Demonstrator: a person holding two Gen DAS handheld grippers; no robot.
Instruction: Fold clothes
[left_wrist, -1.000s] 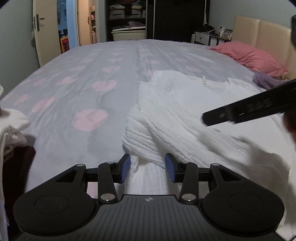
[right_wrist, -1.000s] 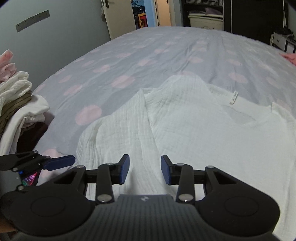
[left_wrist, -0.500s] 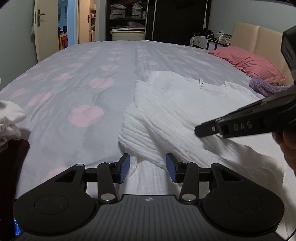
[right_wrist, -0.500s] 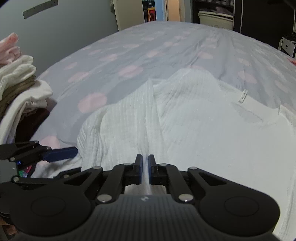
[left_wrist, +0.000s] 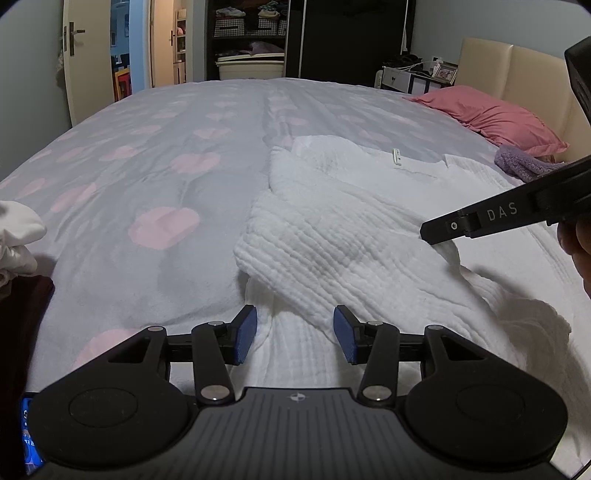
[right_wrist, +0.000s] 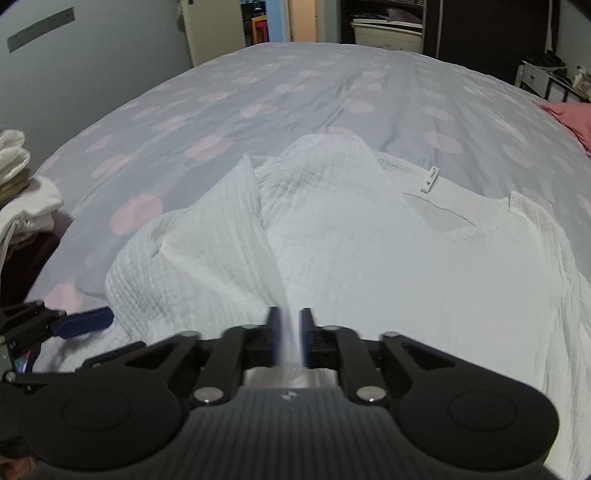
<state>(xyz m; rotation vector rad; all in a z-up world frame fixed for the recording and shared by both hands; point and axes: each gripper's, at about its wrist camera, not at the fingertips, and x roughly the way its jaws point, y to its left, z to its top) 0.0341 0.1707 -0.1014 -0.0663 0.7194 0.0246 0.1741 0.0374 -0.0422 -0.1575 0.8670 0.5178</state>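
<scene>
A white textured garment (left_wrist: 351, 236) lies spread on the bed, its neck label facing up; it also shows in the right wrist view (right_wrist: 369, 236). My left gripper (left_wrist: 293, 334) is open and empty, low over the garment's near edge, with cloth between its blue pads. My right gripper (right_wrist: 288, 336) is shut on a ridge of the white garment and lifts it into a raised fold. The right gripper's finger (left_wrist: 476, 221) shows in the left wrist view over the garment. The left gripper's blue pad (right_wrist: 86, 319) shows at the left of the right wrist view.
The bed cover (left_wrist: 166, 177) is grey with pink spots. A pink pillow (left_wrist: 491, 118) and a purple cloth (left_wrist: 524, 166) lie by the headboard. A pile of clothes (right_wrist: 22, 199) sits at the bed's left edge. Shelves and a door stand beyond.
My right gripper went from open to shut on the garment and pulled up a fold of cloth. My left gripper stayed open and shifted slightly.
</scene>
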